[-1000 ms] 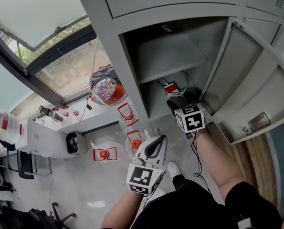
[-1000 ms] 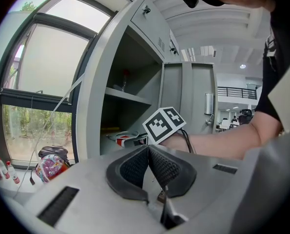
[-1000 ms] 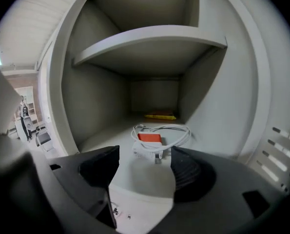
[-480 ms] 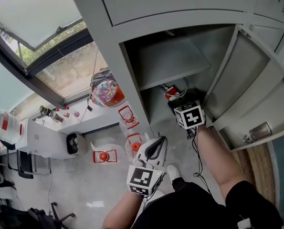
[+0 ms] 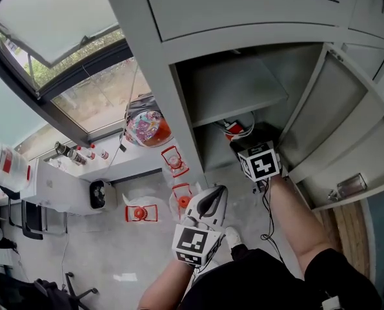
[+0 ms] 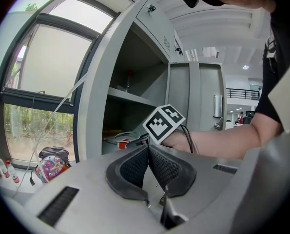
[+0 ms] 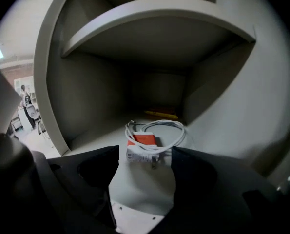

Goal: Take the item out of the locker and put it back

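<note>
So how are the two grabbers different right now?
The left gripper has its jaws pressed together on nothing; the right gripper has them apart. The left gripper hangs outside the locker, while the right gripper reaches into its lower compartment, toward the white and orange charger. Both carry a black-and-white marker cube.

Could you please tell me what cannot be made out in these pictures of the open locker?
- Charger: its label print is too small to read in the right gripper view. In the head view it is partly hidden behind the right hand-held gripper.
- Yellow thing at the back of the locker: too dark and small to identify in the right gripper view.
</note>
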`<state>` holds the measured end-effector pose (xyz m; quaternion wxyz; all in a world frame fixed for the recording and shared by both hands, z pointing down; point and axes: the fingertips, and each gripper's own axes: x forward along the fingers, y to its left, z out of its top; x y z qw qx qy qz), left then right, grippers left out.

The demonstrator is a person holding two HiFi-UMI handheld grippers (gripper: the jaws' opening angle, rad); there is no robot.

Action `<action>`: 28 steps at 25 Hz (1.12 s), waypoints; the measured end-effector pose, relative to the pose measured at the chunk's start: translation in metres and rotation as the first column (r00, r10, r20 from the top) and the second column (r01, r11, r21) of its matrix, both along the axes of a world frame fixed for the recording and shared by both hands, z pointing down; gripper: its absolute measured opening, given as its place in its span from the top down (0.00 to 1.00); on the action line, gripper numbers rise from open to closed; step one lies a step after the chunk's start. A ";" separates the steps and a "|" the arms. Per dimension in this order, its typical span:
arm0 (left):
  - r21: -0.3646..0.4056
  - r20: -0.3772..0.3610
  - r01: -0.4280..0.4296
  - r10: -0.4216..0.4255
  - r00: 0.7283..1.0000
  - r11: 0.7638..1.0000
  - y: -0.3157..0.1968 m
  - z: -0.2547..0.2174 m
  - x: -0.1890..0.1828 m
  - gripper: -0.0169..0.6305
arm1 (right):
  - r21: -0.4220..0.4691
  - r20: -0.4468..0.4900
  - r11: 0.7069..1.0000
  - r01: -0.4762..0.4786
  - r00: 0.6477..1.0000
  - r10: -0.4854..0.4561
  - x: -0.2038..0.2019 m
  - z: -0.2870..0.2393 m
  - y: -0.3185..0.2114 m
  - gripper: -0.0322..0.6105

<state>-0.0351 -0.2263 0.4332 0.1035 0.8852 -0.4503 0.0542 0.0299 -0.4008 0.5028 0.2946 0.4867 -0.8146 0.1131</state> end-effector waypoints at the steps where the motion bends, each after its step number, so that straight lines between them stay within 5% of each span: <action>1: 0.002 -0.001 0.002 -0.002 1.000 1.000 -0.001 -0.001 -0.001 0.95 | 0.040 -0.024 0.999 0.016 1.000 -0.015 -0.001 -0.005 0.001 0.37; 14: 0.014 -0.005 0.010 -0.010 1.000 1.000 -0.005 -0.006 -0.008 0.95 | 0.276 -0.177 0.958 0.078 0.984 -0.029 -0.010 -0.039 0.001 0.36; 28: 0.022 0.013 0.000 0.000 1.000 1.000 -0.005 -0.009 -0.007 0.95 | -0.037 -0.233 0.977 0.208 0.949 -0.211 -0.024 0.023 -0.026 0.35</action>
